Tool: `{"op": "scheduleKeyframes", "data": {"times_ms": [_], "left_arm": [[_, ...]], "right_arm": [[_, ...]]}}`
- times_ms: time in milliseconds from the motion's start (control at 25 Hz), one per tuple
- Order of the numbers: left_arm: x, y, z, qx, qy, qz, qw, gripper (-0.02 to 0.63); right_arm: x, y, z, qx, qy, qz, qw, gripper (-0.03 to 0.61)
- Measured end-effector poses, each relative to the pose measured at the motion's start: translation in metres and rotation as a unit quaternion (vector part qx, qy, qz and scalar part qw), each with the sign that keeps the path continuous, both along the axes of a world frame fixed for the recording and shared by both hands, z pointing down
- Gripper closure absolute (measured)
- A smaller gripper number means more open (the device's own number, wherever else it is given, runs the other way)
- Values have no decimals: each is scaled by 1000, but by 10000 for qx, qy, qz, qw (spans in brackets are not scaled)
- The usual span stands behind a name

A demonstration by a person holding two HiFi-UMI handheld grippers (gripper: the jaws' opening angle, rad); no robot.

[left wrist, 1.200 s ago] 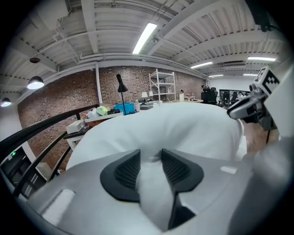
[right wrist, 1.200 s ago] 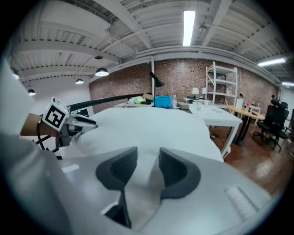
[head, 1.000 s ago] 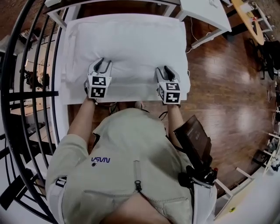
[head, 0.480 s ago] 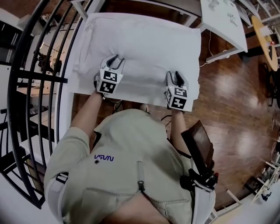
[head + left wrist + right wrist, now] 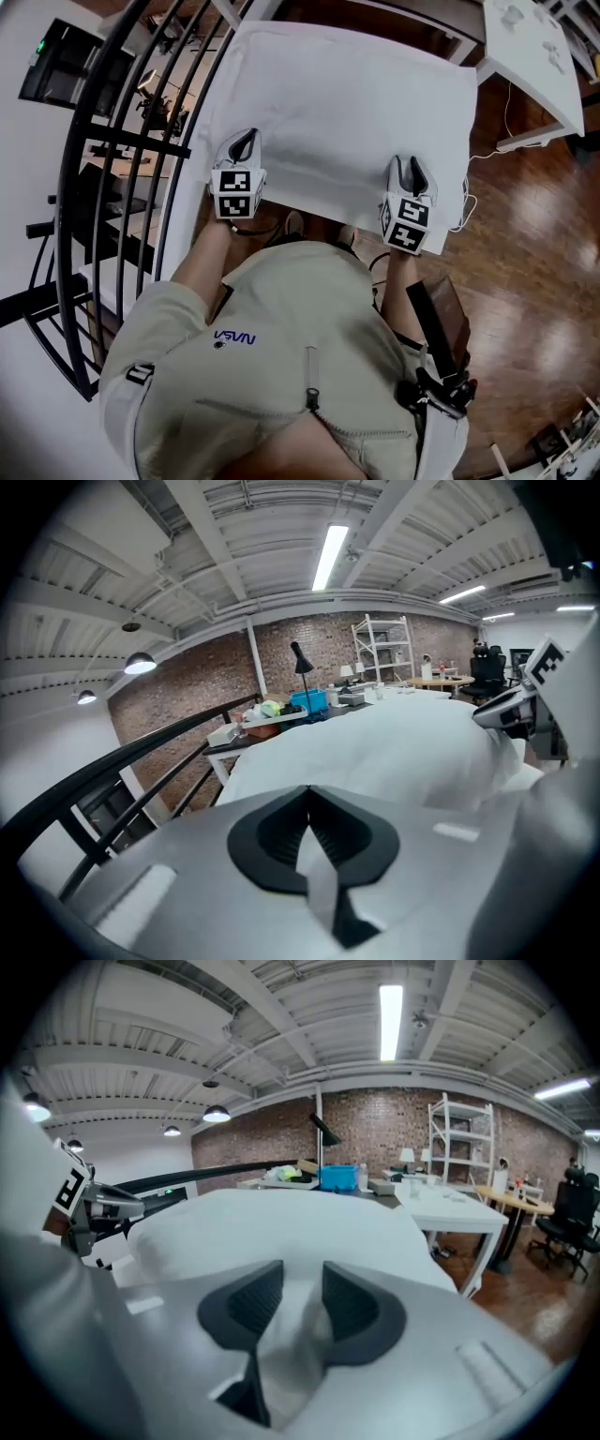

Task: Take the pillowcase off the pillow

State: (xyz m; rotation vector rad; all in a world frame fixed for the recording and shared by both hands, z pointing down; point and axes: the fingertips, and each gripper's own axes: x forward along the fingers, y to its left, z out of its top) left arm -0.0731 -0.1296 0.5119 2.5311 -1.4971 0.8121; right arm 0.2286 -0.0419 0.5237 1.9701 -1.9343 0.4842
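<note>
black railing (image 5: 141, 750) at left, white table (image 5: 534, 56) on wooden floor (image 5: 544, 262) at right, perhaps a blue bin (image 5: 338, 1177) beyond.

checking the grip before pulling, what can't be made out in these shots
- Pillowcase opening: head view, all white, no seam visible; left gripper and right gripper cover parts of its near edge.
- Right grip: right gripper view, jaws closing with fabric between; whether pads press yet unclear.
- Pillow: every view, covered by the case.
</note>
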Motion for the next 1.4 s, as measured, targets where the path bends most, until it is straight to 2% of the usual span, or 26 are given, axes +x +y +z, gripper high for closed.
{"op": "scheduleKeyframes", "data": {"times_ms": [160, 320, 400, 560, 760, 920, 1040, 1240, 1400], "left_arm": [[-46, 8, -2, 109, 0, -564, 9984, 607], [-88, 15, 7, 46, 14, -919, 9958, 607], [-101, 13, 10, 17, 171, -1092, 9939, 607], [-117, 1, 21, 15, 575, -1135, 9919, 607], [-156, -22, 29, -56, 911, -1060, 9902, 607], [-174, -38, 41, -371, 1135, -542, 9914, 604], [-171, -40, 53, -668, 1104, -93, 9916, 604], [-143, -38, 60, -794, 1100, 593, 9890, 604], [-112, -21, 78, -1181, 1074, 1135, 9806, 604]], "right_arm": [[-35, -11, -25, 494, -28, -512, 9975, 460], [-91, -28, -36, 611, -103, -1114, 9918, 460], [-108, -32, -39, 582, -33, -1313, 9896, 460], [-140, -44, -47, 452, 308, -1516, 9869, 460], [-210, -66, -56, 288, 574, -1847, 9807, 460], [-279, -78, -49, 76, 667, -2144, 9744, 460], [-321, -81, -38, -146, 783, -2304, 9698, 460], [-367, -86, -25, -440, 996, -2602, 9594, 460], [-383, -87, -4, -788, 1170, -2909, 9463, 459]]}}
